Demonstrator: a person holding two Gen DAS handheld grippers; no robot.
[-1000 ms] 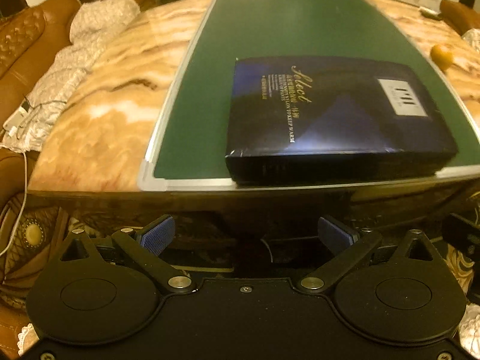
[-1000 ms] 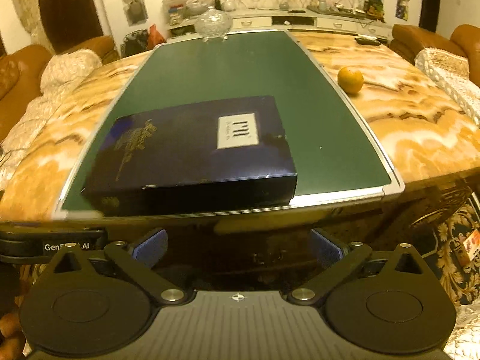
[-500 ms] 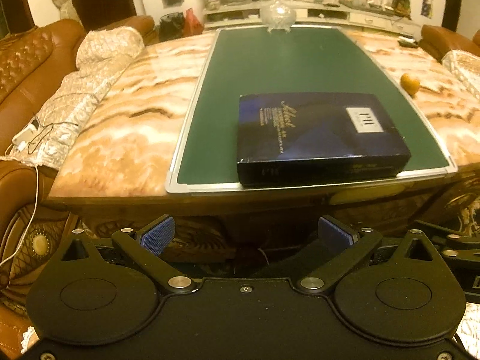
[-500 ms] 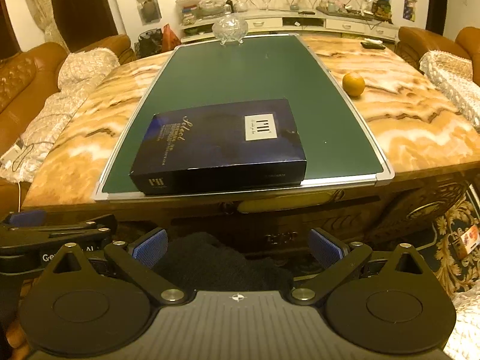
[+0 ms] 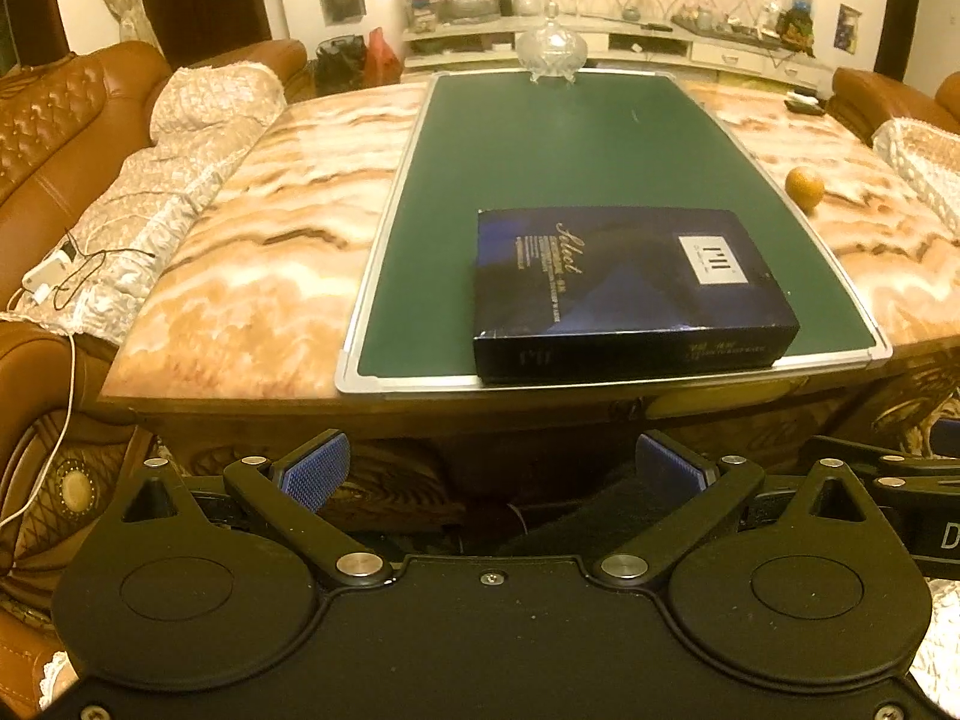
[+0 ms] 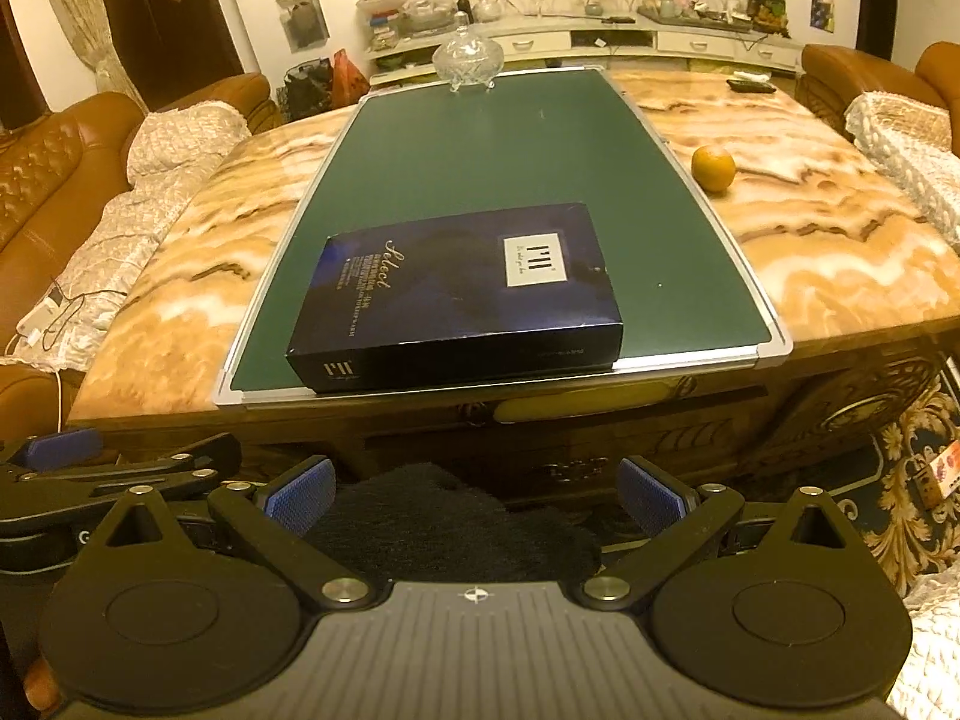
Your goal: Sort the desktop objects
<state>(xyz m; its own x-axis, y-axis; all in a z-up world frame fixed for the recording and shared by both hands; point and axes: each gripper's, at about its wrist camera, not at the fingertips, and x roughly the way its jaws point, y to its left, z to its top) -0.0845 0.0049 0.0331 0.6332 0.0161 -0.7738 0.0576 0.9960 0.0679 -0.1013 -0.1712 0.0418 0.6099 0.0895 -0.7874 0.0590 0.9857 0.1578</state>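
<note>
a dark blue box (image 6: 456, 294) was seen lying flat at the near end of a green board (image 6: 492, 144), its front edge just beside the board's silver frame. the board was laid on a marbled desk (image 6: 828, 228). an orange (image 6: 713, 168) was set on the desk just right of the board, and a glass lidded bowl (image 6: 468, 57) was placed at the far end. the left gripper (image 5: 492, 471) and right gripper (image 6: 474, 495) were held short of the desk, jaws spread wide, nothing pinched
</note>
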